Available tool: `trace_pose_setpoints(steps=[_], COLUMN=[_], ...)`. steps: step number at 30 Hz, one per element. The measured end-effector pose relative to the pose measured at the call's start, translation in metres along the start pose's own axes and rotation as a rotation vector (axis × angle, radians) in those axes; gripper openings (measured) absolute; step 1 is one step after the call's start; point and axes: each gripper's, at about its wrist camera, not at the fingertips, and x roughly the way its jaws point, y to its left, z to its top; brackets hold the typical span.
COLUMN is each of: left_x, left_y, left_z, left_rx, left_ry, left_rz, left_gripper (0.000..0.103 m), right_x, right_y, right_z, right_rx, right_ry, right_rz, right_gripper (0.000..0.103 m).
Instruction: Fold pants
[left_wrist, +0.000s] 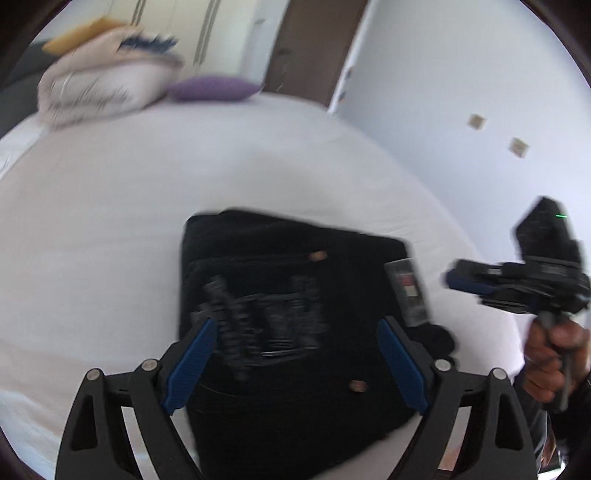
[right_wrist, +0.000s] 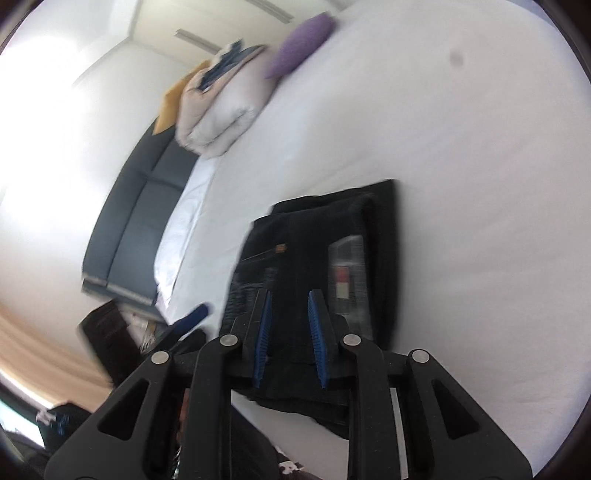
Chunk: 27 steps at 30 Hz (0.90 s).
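Note:
Black pants lie folded into a compact rectangle on the white bed, with a grey label on top. They also show in the right wrist view. My left gripper is open and empty, its blue pads spread wide above the near part of the pants. My right gripper has its jaws apart by a narrow gap, with nothing between them, above the near edge of the pants. It also shows in the left wrist view, held off the bed's right side.
The white bed carries a stack of folded bedding and a purple pillow at its far end. A dark sofa stands beside the bed. A white wall is at the right.

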Motion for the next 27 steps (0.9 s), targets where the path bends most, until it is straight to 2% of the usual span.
trace_pose_setpoints(steps=[2,4,7,8,10,12,16,23,26,27], left_x=[0.014,0.031,0.046,0.047,0.048,0.049,0.048,0.040,0.015,0.005], left_y=[0.012,0.019,0.025,0.025,0.026,0.028,0.028,0.016,0.006,0.007], left_z=[0.004,0.001,-0.005,-0.008,-0.012,-0.012,-0.012,-0.022,-0.021,-0.018], left_rx=[-0.026,-0.031,-0.058,-0.061,-0.063,-0.069,-0.064,-0.046,-0.009,-0.003], left_ry=[0.058,0.115,0.172,0.177,0.172,0.171,0.168,0.151,0.095,0.065], left_rz=[0.038,0.113,0.108,0.106,0.110,0.110,0.116,0.142,0.186,0.189], left_gripper=[0.085,0.085,0.084,0.085,0.085,0.085,0.086,0.085,0.085,0.091], right_x=[0.016,0.036,0.061,0.063,0.058,0.053,0.040,0.013,-0.005,-0.010], right_y=[0.010,0.008,-0.015,-0.024,-0.035,-0.038,-0.039,-0.044,-0.042,-0.042], right_z=[0.005,0.006,0.000,-0.004,-0.012,-0.017,-0.029,-0.040,-0.033,-0.029], right_rx=[-0.028,-0.036,0.000,0.011,0.028,0.022,-0.013,0.015,0.009,0.006], right_ry=[0.032,0.069,0.127,0.133,0.103,0.102,0.079,0.025,-0.019,-0.040], right_rz=[0.012,0.002,-0.093,-0.099,-0.041,-0.022,-0.021,-0.029,-0.110,-0.123], right_gripper=[0.020,0.020,0.020,0.020,0.019,0.019,0.019,0.020,0.031,0.050])
